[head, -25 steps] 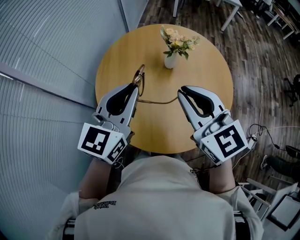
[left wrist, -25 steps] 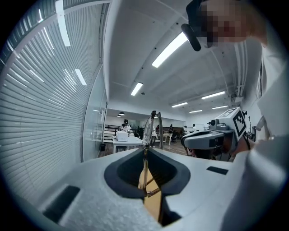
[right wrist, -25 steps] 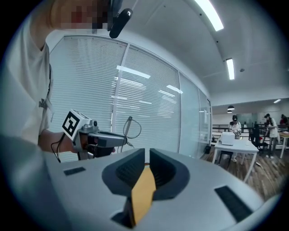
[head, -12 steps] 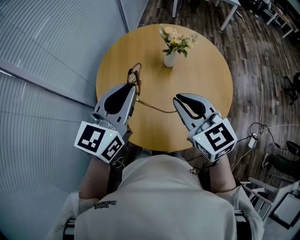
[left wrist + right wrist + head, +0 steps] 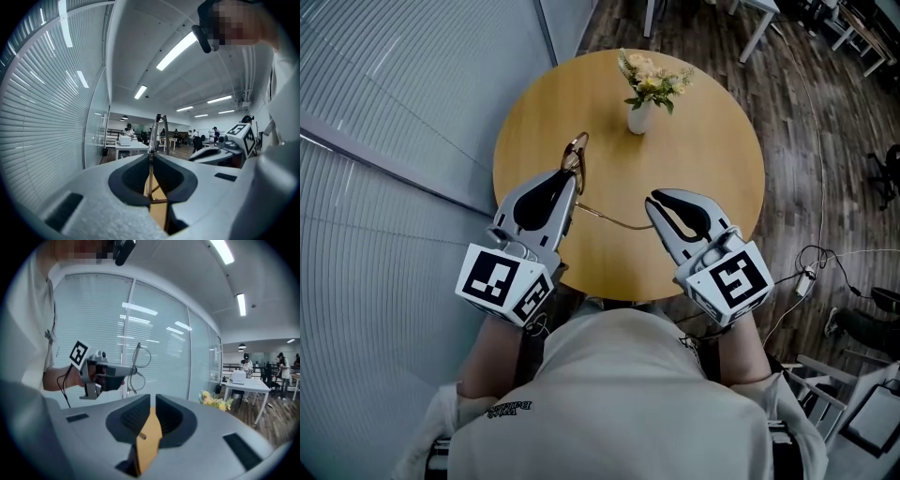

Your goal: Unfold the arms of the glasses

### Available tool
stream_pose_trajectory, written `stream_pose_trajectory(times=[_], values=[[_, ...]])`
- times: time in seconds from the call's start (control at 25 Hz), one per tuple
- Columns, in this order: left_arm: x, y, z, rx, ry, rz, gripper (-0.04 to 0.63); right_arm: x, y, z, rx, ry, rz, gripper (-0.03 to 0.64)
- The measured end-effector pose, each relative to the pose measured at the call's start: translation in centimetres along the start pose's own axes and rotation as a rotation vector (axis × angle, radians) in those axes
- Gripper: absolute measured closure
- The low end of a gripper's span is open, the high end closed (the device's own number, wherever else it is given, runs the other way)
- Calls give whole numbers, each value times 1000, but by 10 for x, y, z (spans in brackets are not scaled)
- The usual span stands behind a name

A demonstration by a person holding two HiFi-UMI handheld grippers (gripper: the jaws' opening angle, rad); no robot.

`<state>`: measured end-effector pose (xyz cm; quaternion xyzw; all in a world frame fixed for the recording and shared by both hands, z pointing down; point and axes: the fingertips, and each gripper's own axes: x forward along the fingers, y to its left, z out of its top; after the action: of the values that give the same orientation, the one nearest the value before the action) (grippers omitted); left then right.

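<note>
Clamps thin gold wire glasses (image 5: 577,155) in the left gripper (image 5: 570,174), pinches the tip of one arm (image 5: 614,222) in the right gripper (image 5: 652,200) — mid-unfold. Likely needs a wider swing next.

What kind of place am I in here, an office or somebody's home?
Most likely an open-plan office or lab: white desks with people at them, long ceiling strip lights, and a glass partition with blinds beside the round wooden table.

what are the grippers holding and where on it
Both hold the glasses. The left gripper is shut on the frame; the right gripper pinches the tip of one swung-out arm.
</note>
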<state>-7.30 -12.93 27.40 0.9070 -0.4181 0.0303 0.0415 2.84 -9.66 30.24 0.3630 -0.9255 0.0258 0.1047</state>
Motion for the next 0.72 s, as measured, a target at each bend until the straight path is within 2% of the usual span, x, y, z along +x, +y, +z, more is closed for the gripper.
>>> stream_pose_trajectory(times=[0.12, 0.24, 0.32, 0.4, 0.52, 0.72], values=[[-1, -10, -6, 72, 35, -14, 554, -6, 6, 27, -53, -60, 28, 577], [-1, -22, -13, 81, 48, -44, 554, 3, 29, 36, -148, -14, 139, 575], [-1, -30, -15, 74, 48, -63, 554, 10, 44, 34, -180, 34, 228, 575], [-1, -36, -14, 76, 45, -75, 554, 15, 54, 26, -214, 97, 279, 575], [-4, -39, -8, 84, 36, -75, 554, 21, 62, 16, -245, 138, 317, 575], [-7, -39, -4, 86, 29, -71, 554, 30, 74, 3, -241, 171, 355, 575]])
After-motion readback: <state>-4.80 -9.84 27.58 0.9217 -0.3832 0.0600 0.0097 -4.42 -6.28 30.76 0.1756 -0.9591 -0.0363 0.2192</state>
